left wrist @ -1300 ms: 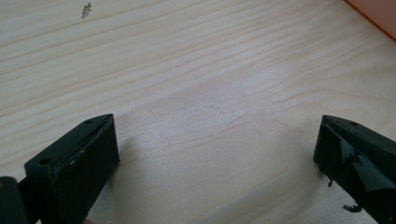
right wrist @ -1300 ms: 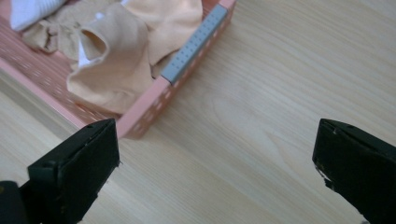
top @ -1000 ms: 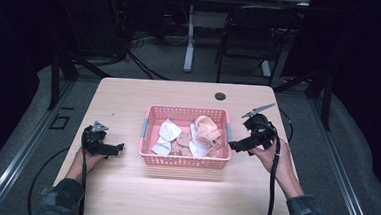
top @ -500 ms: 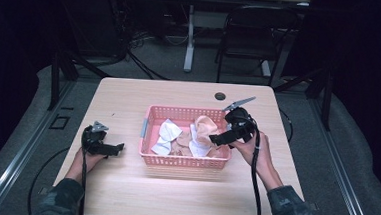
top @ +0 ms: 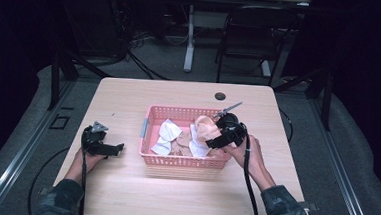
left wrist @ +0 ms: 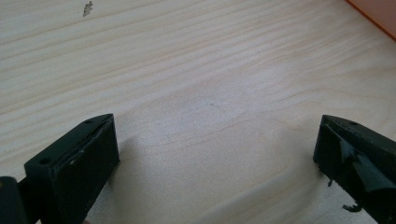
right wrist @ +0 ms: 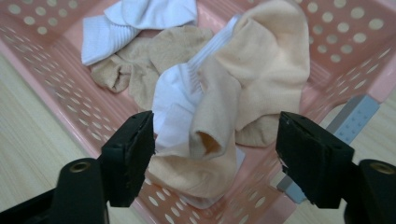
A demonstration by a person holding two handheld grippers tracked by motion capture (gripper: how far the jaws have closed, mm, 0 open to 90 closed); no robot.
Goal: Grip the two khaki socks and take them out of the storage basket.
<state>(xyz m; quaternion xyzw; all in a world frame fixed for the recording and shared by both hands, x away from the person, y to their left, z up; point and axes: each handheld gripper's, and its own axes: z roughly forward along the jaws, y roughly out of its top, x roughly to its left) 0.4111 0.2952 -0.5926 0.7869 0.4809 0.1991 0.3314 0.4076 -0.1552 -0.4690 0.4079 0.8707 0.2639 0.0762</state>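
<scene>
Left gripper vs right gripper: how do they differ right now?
The left gripper rests on bare table beside the basket; the right gripper reaches into the basket. The left gripper's jaws have only wood between them; the right gripper's jaws have just been closing and straddle the peach sock, pads not yet pressing. Both are open.

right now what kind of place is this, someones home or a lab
Probably a lab or recording room, not a home: a bare wooden table on grey carpet, cables trailing over the floor behind it, dark curtains around, and a pink basket of socks set out as a test task.
</scene>
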